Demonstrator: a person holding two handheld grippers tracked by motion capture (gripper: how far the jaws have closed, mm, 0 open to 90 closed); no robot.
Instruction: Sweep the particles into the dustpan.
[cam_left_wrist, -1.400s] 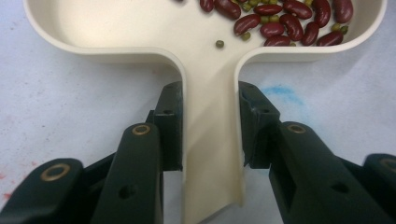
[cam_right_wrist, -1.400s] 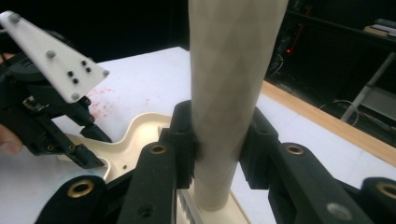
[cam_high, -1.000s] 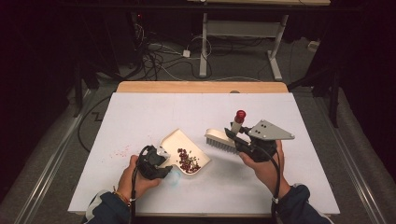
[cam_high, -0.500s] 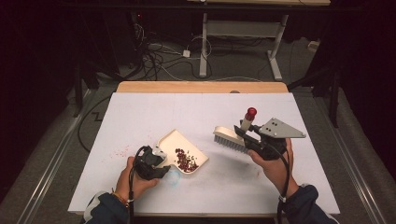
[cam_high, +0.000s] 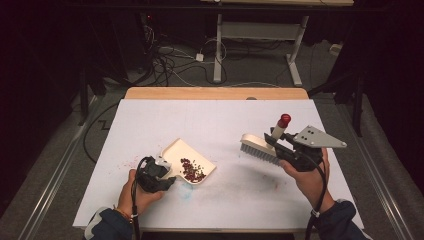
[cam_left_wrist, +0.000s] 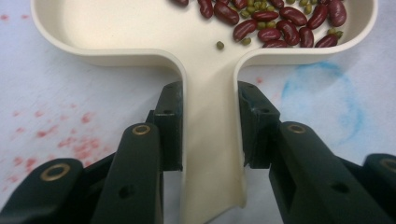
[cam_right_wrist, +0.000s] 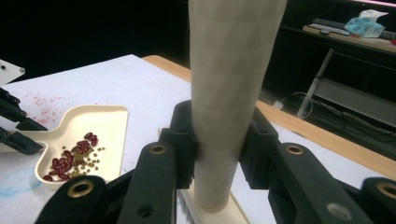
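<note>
The left gripper is clamped on the dustpan handle, near left on the table; beans lie inside. The right gripper grips the brush, its bristles half hidden. Open room lies far across the table.

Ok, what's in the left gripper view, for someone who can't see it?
Two black jaws of the left gripper clamp the flat handle of a cream plastic dustpan lying on a white table cover. Dark red kidney beans and small green beans sit in the pan, with red specks and a blue ring staining the cover.
</note>
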